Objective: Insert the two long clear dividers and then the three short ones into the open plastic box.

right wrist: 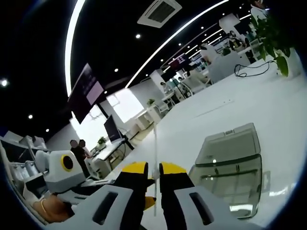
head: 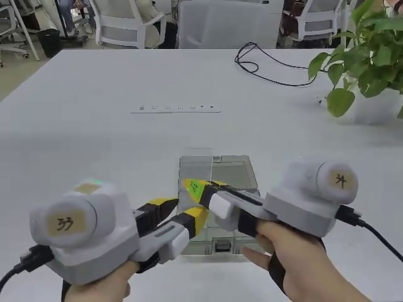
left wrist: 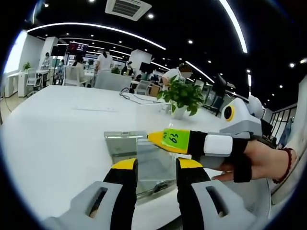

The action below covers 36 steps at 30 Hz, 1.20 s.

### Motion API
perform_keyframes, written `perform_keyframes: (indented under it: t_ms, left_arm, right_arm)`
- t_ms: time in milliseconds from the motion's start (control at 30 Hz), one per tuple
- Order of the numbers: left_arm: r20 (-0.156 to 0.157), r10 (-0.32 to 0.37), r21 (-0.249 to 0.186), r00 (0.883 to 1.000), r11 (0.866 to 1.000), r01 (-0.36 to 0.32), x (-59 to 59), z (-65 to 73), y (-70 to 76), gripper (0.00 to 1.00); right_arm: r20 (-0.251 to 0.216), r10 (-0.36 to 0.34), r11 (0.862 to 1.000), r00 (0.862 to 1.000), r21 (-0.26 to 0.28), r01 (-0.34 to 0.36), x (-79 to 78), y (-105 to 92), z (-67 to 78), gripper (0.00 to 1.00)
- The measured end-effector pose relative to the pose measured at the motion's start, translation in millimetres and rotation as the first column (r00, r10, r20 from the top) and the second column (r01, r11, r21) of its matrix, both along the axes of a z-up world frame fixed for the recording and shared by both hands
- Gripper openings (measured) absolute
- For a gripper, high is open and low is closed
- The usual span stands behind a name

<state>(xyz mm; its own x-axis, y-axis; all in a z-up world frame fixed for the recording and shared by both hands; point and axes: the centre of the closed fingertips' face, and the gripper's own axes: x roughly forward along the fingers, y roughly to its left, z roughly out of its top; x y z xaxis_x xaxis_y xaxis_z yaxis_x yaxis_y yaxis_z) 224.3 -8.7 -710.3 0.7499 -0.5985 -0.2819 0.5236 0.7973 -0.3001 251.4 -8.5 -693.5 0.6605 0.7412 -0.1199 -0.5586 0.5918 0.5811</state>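
The open clear plastic box [head: 242, 173] [right wrist: 232, 163] lies on the white table in front of me. My right gripper [head: 198, 187] [right wrist: 154, 168] is shut on a clear divider [head: 196, 165] [right wrist: 156, 139], holding it upright over the box's left part. In the left gripper view the divider [left wrist: 121, 143] stands above the box [left wrist: 156, 165], with the right gripper [left wrist: 175, 139] reaching in from the right. My left gripper [head: 179, 211] [left wrist: 157, 165] is open, its yellow-tipped jaws on either side of the box's near left corner. Whether they touch the box is unclear.
A thin clear strip [head: 176, 108] with dark marks lies farther back on the table. A potted plant [head: 371, 56] stands at the far right, with a black cable [head: 271, 63] looped beside it. Office chairs [head: 129, 22] line the far edge.
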Motion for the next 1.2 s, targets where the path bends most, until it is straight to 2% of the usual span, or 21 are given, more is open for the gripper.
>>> perform_keyframes:
  t_ms: [67,200,333,467,533,733,800,867,900,933,1000,1100,1167,1200]
  left_arm:
    - [0.003,-0.007,0.005,1.000,1.000,0.007,-0.5,0.3,-1.2,0.30]
    - [-0.005,-0.008,0.003,1.000,1.000,0.008,-0.3,-0.5,-2.0,0.30]
    - [-0.012,-0.008,-0.001,1.000,1.000,0.008,-0.3,0.2,-2.8,0.30]
    - [-0.028,-0.003,-0.006,1.000,1.000,0.003,-0.4,-0.8,-3.4,0.30]
    - [-0.023,-0.004,-0.008,1.000,1.000,0.004,0.0,-0.6,-4.1,0.30]
    - [-0.007,-0.023,0.015,1.000,1.000,0.024,0.4,0.6,-5.7,0.31]
    - [0.008,-0.040,0.032,0.999,0.999,0.040,0.3,1.9,-6.5,0.31]
    - [0.031,-0.065,0.088,0.997,0.994,0.062,-0.4,1.3,-6.5,0.34]
    - [0.045,-0.088,0.126,0.995,0.989,0.081,-1.4,0.6,-6.9,0.36]
    - [0.047,-0.097,0.139,0.994,0.986,0.089,-2.4,0.0,-7.3,0.38]
    - [0.069,-0.126,0.160,0.990,0.981,0.113,-3.6,1.5,-9.2,0.41]
    - [0.096,-0.170,0.199,0.981,0.969,0.149,-6.0,2.8,-10.1,0.46]
    - [0.100,-0.183,0.220,0.978,0.963,0.158,-6.7,1.5,-8.6,0.50]
    - [0.108,-0.204,0.244,0.973,0.954,0.173,-7.6,0.7,-8.2,0.53]
  right_arm:
    - [-0.003,-0.005,1.000,1.000,-0.017,0.005,1.1,-2.3,-2.5,0.08]
    - [-0.016,-0.001,1.000,1.000,-0.007,0.001,1.1,-2.8,-2.9,0.07]
    - [-0.006,0.005,1.000,1.000,-0.013,-0.005,1.4,-3.2,-2.5,0.07]
    - [-0.028,0.009,1.000,1.000,-0.006,-0.009,1.6,-3.6,-3.4,0.07]
    - [-0.049,0.002,1.000,0.999,0.014,-0.001,2.3,-4.8,-3.4,0.07]
    - [-0.058,0.001,1.000,0.998,0.022,0.000,2.5,-5.6,-3.0,0.06]
    - [-0.064,-0.001,1.000,0.998,0.029,0.002,3.5,-6.7,-1.8,0.06]
    - [-0.071,-0.007,1.000,0.997,0.028,0.009,4.7,-8.4,-1.1,0.06]
    - [-0.094,-0.011,1.000,0.995,0.021,0.014,5.1,-10.1,-3.1,0.06]
    - [-0.099,-0.015,1.000,0.995,0.023,0.017,6.1,-11.3,-3.3,0.06]
    - [-0.115,-0.021,1.000,0.993,0.020,0.023,7.3,-13.9,-4.9,0.06]
    - [-0.180,-0.037,0.999,0.983,0.030,0.043,9.0,-20.0,-9.1,0.06]
    - [-0.213,-0.049,0.998,0.976,0.031,0.057,10.0,-23.6,-11.1,0.06]
    - [-0.247,-0.054,0.997,0.967,0.038,0.065,10.0,-26.0,-12.7,0.06]
